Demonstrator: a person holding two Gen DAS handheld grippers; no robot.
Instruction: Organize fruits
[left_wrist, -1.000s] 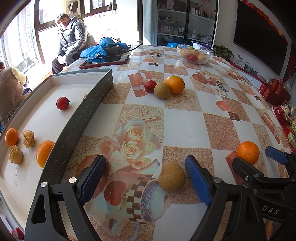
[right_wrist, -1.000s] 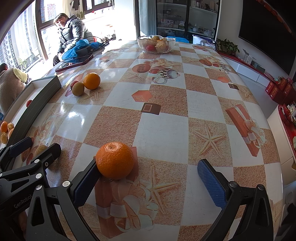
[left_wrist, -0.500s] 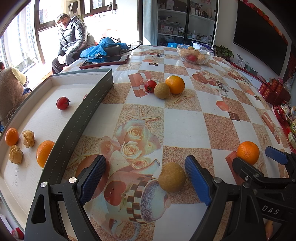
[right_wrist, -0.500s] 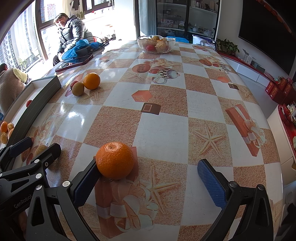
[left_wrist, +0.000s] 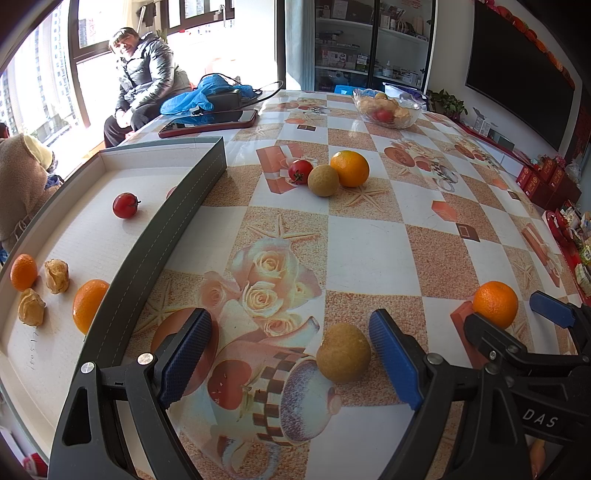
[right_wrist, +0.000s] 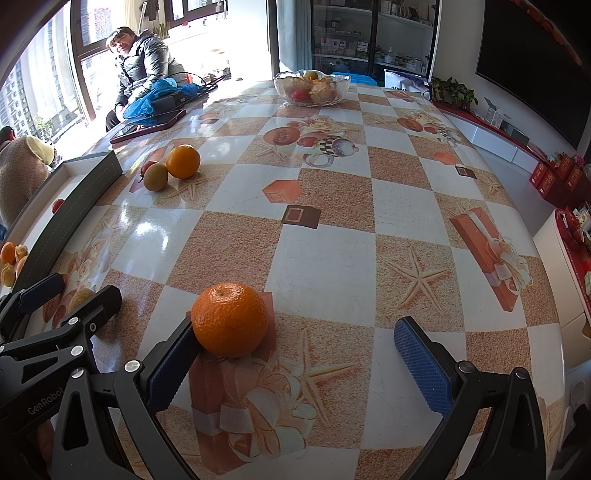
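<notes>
Below, two hand-held tools hover low over a checked, flower-printed table (right_wrist: 325, 258). Left gripper (left_wrist: 290, 354): jaws spread wide, holding nothing; a round tan fruit (left_wrist: 343, 352) sits on the cloth between them, close beside the right-hand blue pad, whether touching cannot be told. Right gripper (right_wrist: 295, 354): jaws likewise wide apart and gripping nothing; a mandarin (right_wrist: 229, 319) rests on the table between them, against the left-hand pad and well apart from the other. Left of the tools lies a shallow grey-walled tray (left_wrist: 162, 236) with a pale floor, holding a small red fruit (left_wrist: 125, 205), two oranges (left_wrist: 88, 304) and two wrinkled tan pieces (left_wrist: 56, 276). Mid-table, a loose cluster of a tomato (left_wrist: 300, 171), a tan ball (left_wrist: 323, 180) and an orange (left_wrist: 349, 168), the ball touching the other two. At the far end stands a glass bowl (right_wrist: 312, 88) of mixed fruit. Beyond the table edge, a person in a dark padded jacket (left_wrist: 147, 79) sits by the window.
</notes>
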